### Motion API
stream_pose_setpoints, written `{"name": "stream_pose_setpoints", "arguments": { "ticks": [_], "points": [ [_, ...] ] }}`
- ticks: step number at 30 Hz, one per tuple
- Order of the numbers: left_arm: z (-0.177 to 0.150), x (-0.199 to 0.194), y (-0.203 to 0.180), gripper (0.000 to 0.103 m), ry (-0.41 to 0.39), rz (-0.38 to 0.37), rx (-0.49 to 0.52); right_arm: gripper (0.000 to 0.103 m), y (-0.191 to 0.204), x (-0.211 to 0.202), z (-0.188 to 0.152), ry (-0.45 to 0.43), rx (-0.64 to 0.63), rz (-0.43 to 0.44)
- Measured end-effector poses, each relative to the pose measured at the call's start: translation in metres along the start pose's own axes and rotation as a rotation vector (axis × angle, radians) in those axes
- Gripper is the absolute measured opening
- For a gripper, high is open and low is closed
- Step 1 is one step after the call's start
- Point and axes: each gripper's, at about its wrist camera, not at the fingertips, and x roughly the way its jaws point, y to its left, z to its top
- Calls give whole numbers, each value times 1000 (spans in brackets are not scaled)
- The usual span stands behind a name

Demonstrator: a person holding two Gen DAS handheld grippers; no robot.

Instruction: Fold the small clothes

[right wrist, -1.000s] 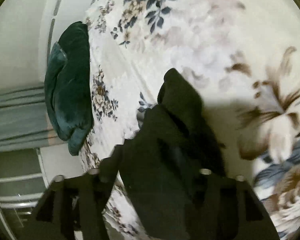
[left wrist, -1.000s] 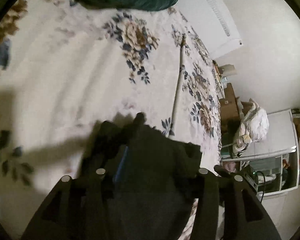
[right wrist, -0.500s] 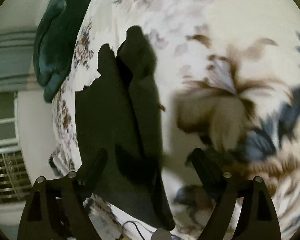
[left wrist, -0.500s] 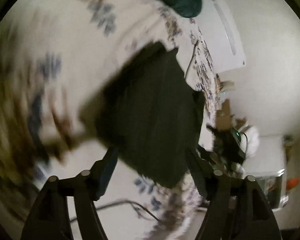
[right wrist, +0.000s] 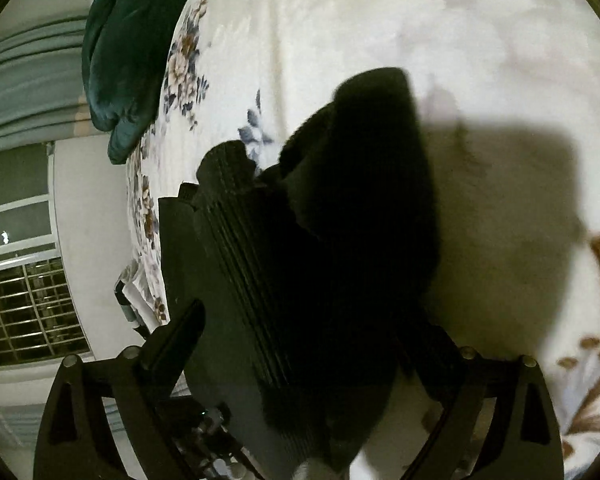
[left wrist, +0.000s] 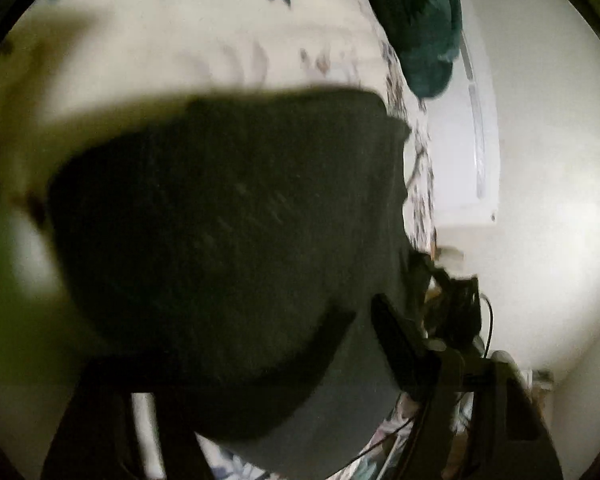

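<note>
Two grippers are in use, one per view. The right gripper (right wrist: 300,344) is seen with its two fingers spread wide, one finger (right wrist: 172,344) at the left and the other at the right edge of the dark garment (right wrist: 340,220); the cloth fills the gap between them, but no pinch is visible. The left gripper (left wrist: 284,360) is largely covered by the same garment (left wrist: 228,216) — only its right finger (left wrist: 400,352) is plainly seen, so whether it is spread or closed cannot be told.

One garment is counted: dark, blurred, partly ribbed in the right view, lying on the floral bedspread (right wrist: 360,20) and casting a broad shadow to its right. One bedspread (left wrist: 180,32) is seen, cream with blue and brown flowers. One green pillow (right wrist: 128,48) rests at the far end of the bed, well apart from the garment, and appears at the upper right in the left view (left wrist: 420,20). Beyond the bed, one barred window (right wrist: 24,308) is seen. No containers can be made out.
</note>
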Motion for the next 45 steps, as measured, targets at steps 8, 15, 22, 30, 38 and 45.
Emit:
{"name": "stream_pose_setpoints", "arguments": {
  "ticks": [8,15,22,30,38,45],
  "points": [
    [51,-35,-50,21,116,37,230,22,11,-8,-45,-143,31,-40],
    [95,-58,-59,29,391,151,475,22,14,-10,-263,-233,285,-5],
    [83,-46,-6,54,500,267,482,39,-5,48,-389,-161,482,-58],
    [72,-140,-25,55,199,378,572,61,2,-19,-386,-143,352,-229],
    [56,-163,73,61,141,784,603,72,41,-58,-310,-248,135,-315],
    [60,-126,86,103,131,748,571,45,52,11,-212,-169,-26,-359]
  ]
}}
